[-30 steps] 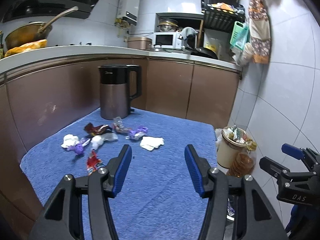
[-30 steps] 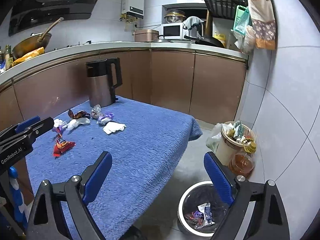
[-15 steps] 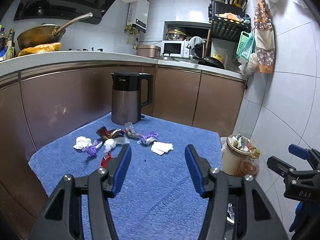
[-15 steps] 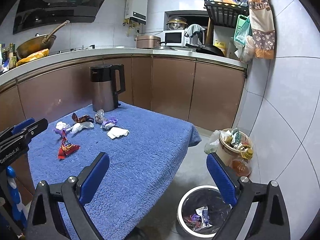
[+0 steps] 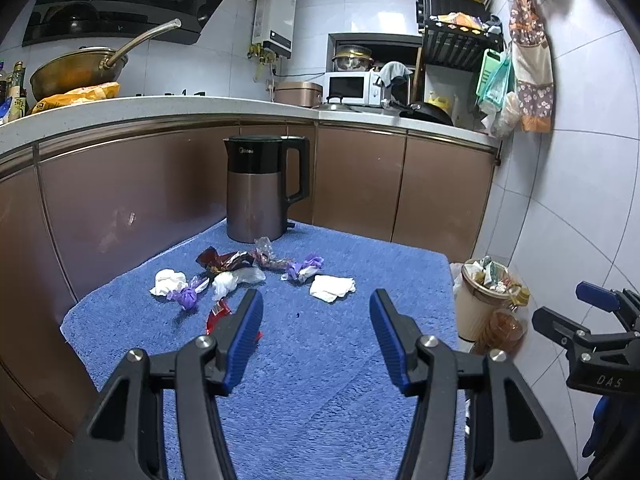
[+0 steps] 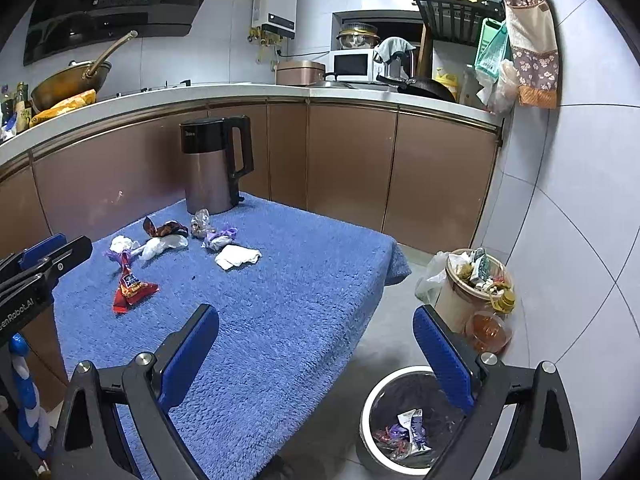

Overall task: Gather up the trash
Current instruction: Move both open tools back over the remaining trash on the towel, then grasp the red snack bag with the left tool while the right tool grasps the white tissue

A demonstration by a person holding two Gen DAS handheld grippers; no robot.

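Several pieces of trash lie on the blue-covered table (image 5: 320, 360): a white tissue (image 5: 332, 288), a purple wrapper (image 5: 302, 269), a dark brown wrapper (image 5: 222, 259), a red snack packet (image 6: 130, 286) and a white wad (image 5: 168, 281). My left gripper (image 5: 316, 332) is open and empty, held above the table short of the trash. My right gripper (image 6: 316, 356) is open and empty over the table's right edge, above a white-rimmed bin (image 6: 374, 404) on the floor that holds wrappers.
A brown electric kettle (image 5: 258, 192) stands at the table's far edge behind the trash. A full beige bin (image 6: 470, 284) and a jar (image 6: 488, 330) stand on the floor by the tiled wall. Brown cabinets (image 5: 400, 188) run behind the table.
Both grippers have tilted up and drawn back a little, so the table and trash sit lower in view. Both stay open and empty. The trash has not moved.
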